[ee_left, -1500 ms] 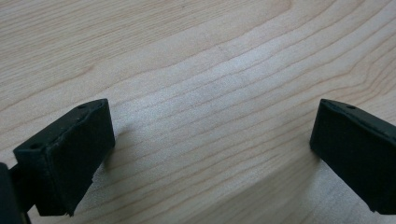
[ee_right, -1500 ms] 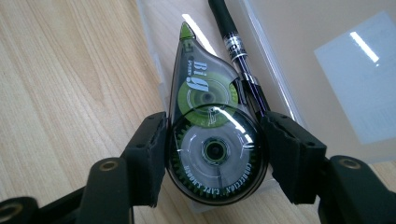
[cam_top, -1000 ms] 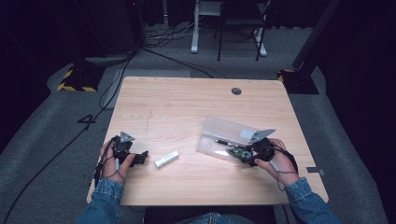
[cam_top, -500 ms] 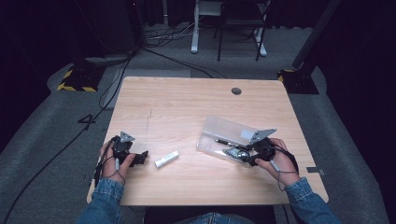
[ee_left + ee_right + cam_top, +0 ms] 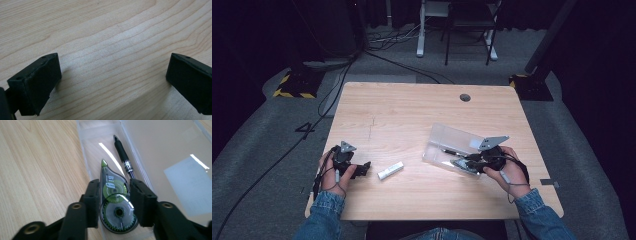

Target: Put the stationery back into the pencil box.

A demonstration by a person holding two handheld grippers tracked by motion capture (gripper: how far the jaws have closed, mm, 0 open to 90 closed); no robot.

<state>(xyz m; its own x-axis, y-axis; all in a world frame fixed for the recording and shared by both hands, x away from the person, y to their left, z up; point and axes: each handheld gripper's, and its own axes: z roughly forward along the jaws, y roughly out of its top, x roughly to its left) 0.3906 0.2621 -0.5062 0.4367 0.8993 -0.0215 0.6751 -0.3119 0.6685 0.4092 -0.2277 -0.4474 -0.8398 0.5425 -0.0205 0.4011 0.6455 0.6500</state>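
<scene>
bare table (image 5: 412,120) beyond the clear case (image 5: 449,142); white stick (image 5: 390,171) lies between grippers.

a recording studio or lab set up for filmed handwork: a single light wooden desk (image 5: 412,115) with a round cable port (image 5: 465,97) stands under bright light on grey carpet (image 5: 277,165), with black curtains (image 5: 272,30) closing off the dark far side of the room. yellow-and-black hazard-striped bases (image 5: 292,85) of stands sit off the desk's far left and far right corners, and black cables (image 5: 377,50) trail across the floor from the far side to the near left. the legs of a white frame (image 5: 422,30) and a chair (image 5: 469,30) stand at the far end, and a number four (image 5: 306,129) is marked on the carpet left of the desk.
</scene>
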